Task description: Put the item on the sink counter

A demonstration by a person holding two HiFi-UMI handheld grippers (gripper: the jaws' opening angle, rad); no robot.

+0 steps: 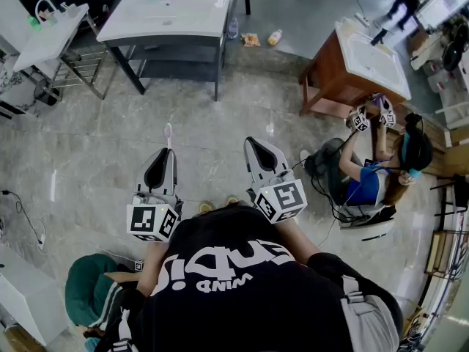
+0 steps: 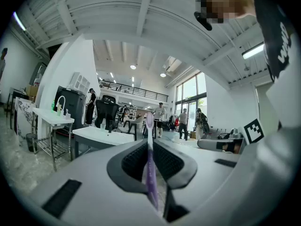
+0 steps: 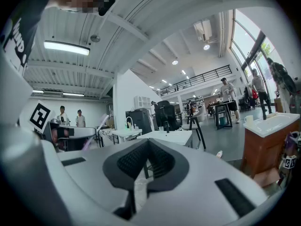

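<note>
A purple toothbrush stands upright between the jaws of my left gripper, which is shut on its handle. In the head view its brush head sticks out past the left gripper. My right gripper is held beside it, shut with nothing in it; its jaws meet at the tip. The white-topped sink counter on a dark grey frame stands ahead across the floor, also seen in the left gripper view and the right gripper view. Both grippers hang above the marble floor, well short of it.
A white sink on a wire rack stands far left. A brown wooden vanity with a white basin is at right; a person crouches beside it with two other grippers. Bottles lie on the floor behind.
</note>
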